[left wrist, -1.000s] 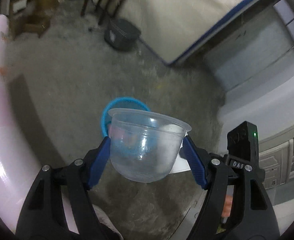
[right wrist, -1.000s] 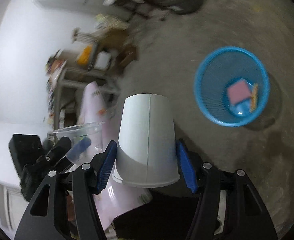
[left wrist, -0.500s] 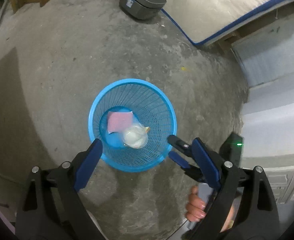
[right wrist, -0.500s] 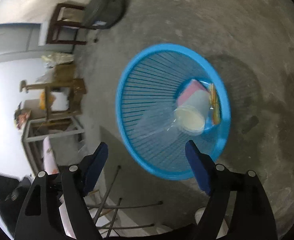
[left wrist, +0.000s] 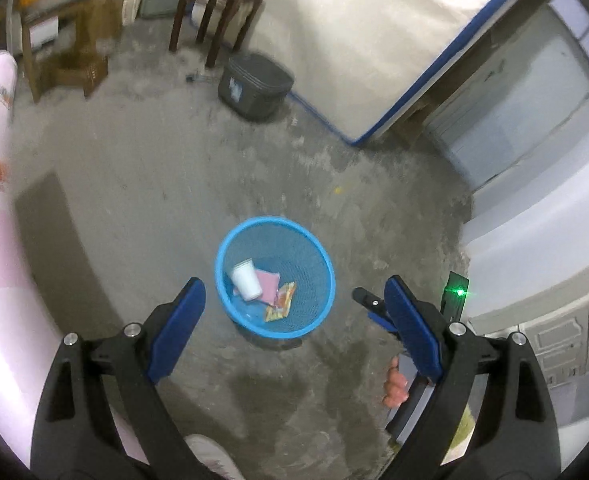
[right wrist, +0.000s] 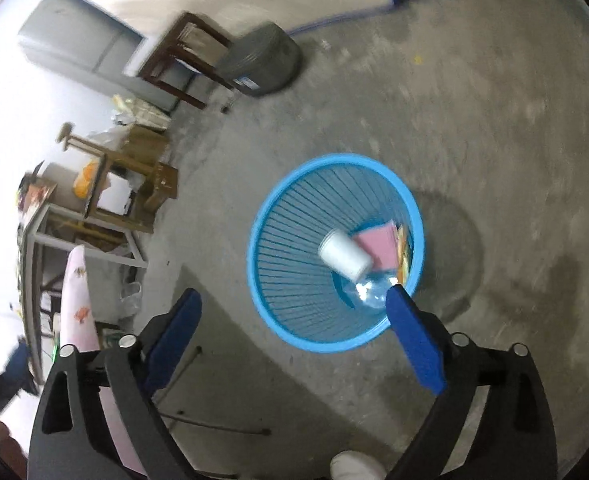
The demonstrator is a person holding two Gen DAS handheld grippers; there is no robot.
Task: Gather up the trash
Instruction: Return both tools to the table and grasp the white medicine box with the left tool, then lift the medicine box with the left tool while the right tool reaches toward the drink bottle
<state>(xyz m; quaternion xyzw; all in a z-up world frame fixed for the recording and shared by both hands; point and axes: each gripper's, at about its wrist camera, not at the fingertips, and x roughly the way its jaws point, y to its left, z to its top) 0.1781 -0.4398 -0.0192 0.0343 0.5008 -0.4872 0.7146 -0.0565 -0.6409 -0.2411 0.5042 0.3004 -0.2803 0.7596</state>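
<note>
Below, bare floor (left wrist: 142,168) rings the blue basket (left wrist: 326,272).

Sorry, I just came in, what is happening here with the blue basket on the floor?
A person is collecting trash with a hand-held claw in each hand. Both the left claw and the right claw are open and hold nothing, above the blue mesh wastebasket on the concrete floor. In the basket lie a white paper cup, a clear plastic cup, a pink pad and a colourful wrapper.
</note>
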